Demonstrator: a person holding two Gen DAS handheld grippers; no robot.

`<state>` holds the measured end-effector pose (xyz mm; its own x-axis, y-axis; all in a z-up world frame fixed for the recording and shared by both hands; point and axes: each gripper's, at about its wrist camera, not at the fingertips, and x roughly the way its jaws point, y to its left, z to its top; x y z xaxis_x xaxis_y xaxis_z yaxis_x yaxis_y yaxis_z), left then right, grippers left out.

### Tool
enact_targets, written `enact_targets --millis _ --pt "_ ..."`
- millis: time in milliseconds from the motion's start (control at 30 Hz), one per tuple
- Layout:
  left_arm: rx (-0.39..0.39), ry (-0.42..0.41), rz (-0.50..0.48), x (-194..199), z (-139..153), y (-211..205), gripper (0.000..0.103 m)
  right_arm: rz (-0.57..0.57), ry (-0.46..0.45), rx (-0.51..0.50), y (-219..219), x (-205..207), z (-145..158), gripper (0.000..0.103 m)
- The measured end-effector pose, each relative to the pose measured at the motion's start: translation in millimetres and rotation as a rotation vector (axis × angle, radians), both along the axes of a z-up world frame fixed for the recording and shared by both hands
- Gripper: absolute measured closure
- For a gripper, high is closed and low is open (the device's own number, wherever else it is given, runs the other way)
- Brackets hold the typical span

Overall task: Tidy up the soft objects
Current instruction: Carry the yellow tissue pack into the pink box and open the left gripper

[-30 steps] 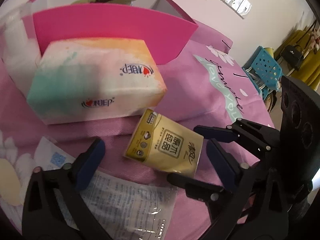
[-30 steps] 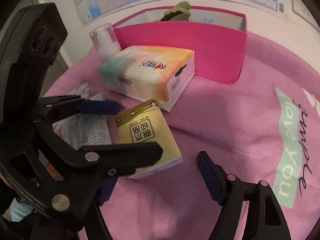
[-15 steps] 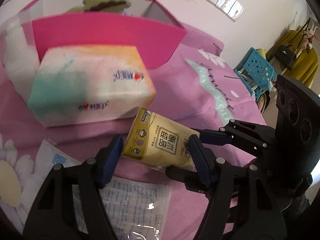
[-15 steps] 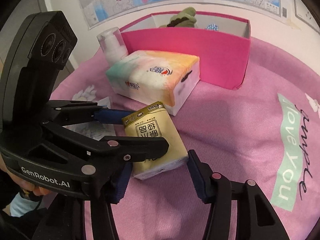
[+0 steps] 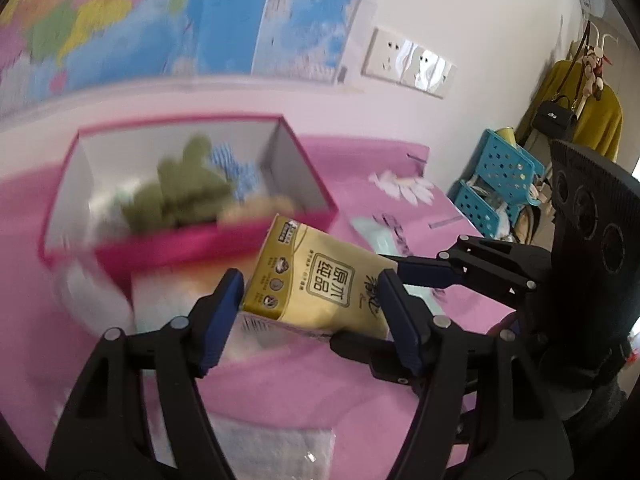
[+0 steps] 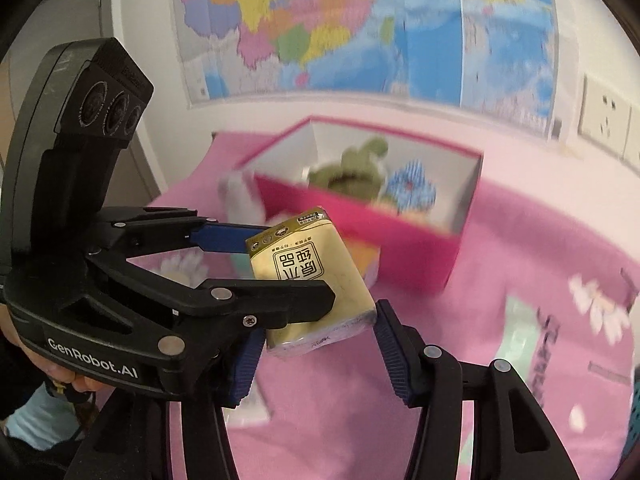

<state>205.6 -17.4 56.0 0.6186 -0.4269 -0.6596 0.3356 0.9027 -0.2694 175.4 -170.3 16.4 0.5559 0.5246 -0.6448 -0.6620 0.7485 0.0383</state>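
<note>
A gold tissue pack (image 5: 316,280) is lifted off the pink cloth, and both grippers are shut on it. My left gripper (image 5: 310,306) clamps its two sides. My right gripper (image 6: 316,340) clamps its near end; the same pack (image 6: 312,276) shows in the right wrist view. An open pink box (image 5: 312,184) stands behind, holding a green plush toy (image 5: 188,196) and a blue-and-white soft item (image 6: 412,188). The pastel tissue box (image 5: 168,300) lies blurred below the pack, in front of the pink box.
A clear plastic packet (image 5: 272,448) lies on the pink cloth near me. A pump bottle (image 6: 240,196) stands left of the pink box. Blue baskets (image 5: 500,176) and hanging bags sit off the table at right. A map covers the wall.
Both grippers closed on the gold tissue pack and lifted it off the cloth. The view has risen and now looks down into the pink box.
</note>
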Motion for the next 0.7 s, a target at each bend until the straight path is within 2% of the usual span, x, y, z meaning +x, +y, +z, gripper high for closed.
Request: enact_targets --millis 233,333,400,467,500,533,600,700 --pt "0.018 -0.042 0.015 80 29 -3 0.029 -0.042 -0.067 0.010 13 59 35 0.048" --pt "0.028 -0.023 0.033 114 25 -5 0.028 -0.067 -0.088 0.000 18 90 41 0.048" --pt "0.035 0.013 0.064 135 17 -3 0.028 -0.114 -0.132 -0.044 25 110 38 0.045" --pt "0.065 0.036 0.087 145 10 -2 0.028 -0.140 -0.113 -0.052 30 133 32 0.042" --pt "0.082 0.040 0.097 147 8 0 0.028 -0.141 -0.106 -0.061 33 143 29 0.037" --pt "0.088 0.034 0.107 146 6 4 0.028 -0.159 -0.118 -0.098 37 151 24 0.028" --pt "0.102 0.029 0.120 142 7 11 0.028 -0.180 -0.138 -0.153 39 159 17 0.020" --pt "0.110 0.005 0.132 131 17 22 0.028 -0.199 -0.132 -0.132 28 157 18 0.020"
